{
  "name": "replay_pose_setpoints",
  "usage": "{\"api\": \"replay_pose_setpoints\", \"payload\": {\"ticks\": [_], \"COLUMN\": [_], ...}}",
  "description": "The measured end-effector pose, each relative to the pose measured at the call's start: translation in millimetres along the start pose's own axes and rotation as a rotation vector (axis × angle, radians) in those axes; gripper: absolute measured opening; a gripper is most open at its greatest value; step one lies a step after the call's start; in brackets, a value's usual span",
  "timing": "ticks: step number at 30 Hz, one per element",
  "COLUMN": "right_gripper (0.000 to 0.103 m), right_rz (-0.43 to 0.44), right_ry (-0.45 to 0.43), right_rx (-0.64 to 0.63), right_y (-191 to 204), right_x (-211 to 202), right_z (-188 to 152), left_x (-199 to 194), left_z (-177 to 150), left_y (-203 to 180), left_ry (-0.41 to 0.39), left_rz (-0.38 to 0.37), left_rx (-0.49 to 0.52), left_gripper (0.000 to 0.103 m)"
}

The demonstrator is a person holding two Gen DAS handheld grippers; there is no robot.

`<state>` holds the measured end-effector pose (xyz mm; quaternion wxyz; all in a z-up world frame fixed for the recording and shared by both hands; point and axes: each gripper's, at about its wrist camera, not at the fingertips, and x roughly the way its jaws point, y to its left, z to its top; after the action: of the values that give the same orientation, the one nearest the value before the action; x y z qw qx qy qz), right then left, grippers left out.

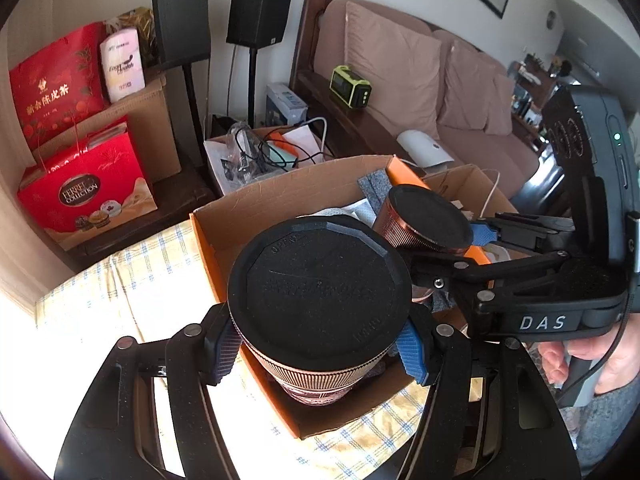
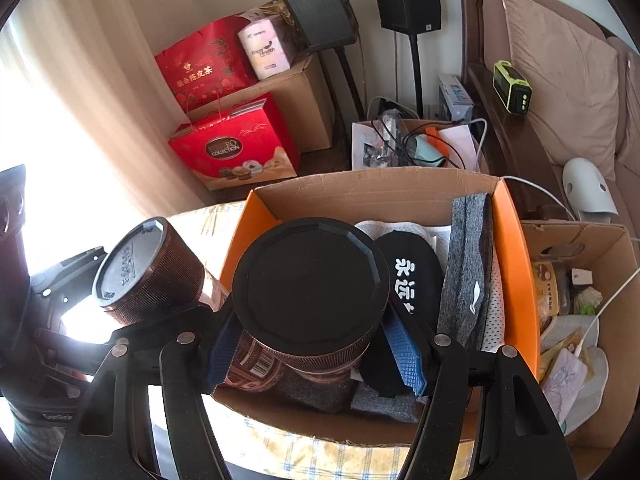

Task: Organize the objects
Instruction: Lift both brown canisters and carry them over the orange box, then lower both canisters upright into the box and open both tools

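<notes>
Copper-ribbed jars, black lids toward the cameras: left gripper [image 1: 320, 350] clamps one jar [image 1: 320, 304], right gripper [image 2: 316, 354] another [image 2: 310, 292], over the box [image 2: 376, 190].

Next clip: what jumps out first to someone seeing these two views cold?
Two ribbed copper-brown canisters with black lids, one clamped in each claw: the left canister in the left claw, the right canister in the right claw. Both hang over the open orange-sided cardboard box on the checked cloth. Red gift boxes stand behind, by the curtain.
</notes>
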<state>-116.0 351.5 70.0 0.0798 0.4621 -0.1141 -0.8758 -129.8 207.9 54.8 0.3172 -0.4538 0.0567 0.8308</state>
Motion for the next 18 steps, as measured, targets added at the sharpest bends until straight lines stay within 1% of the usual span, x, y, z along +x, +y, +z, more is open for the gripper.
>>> {"api": "replay_pose_setpoints", "payload": {"ticks": [2,6,10,14,16,18], "right_gripper": [0.068,0.068,0.068,0.068,0.068,0.068], "right_rz": [0.007,0.007,-0.003,-0.012,-0.017,0.000], "right_ry": [-0.001,-0.003,0.002,0.024,0.049,0.070], "right_rx": [0.012,0.032,0.051,0.075,0.090,0.115], "right_y": [-3.5,-5.7,-8.6,-13.9,-17.4,-23.4], "right_x": [4.9,19.7,42.2,71.0,87.9,102.1], "right_z": [6.4,23.4,40.7,53.4,55.6,53.6], "left_x": [9.3,24.7,39.3,52.6,62.1,70.2], "left_z": [1.1,8.1,17.0,23.3,24.8,23.9], "left_y": [8.4,23.6,32.8,42.0,47.2,50.7], "left_ry": [0.011,0.009,0.002,-0.025,-0.013,-0.007], "left_rz": [-0.002,-0.042,-0.051,-0.011,0.014,0.039], "left_rx": [-0.022,-0.065,-0.080,-0.093,-0.093,-0.083], "left_gripper": [0.062,0.062,0.063,0.065,0.067,0.070]}}
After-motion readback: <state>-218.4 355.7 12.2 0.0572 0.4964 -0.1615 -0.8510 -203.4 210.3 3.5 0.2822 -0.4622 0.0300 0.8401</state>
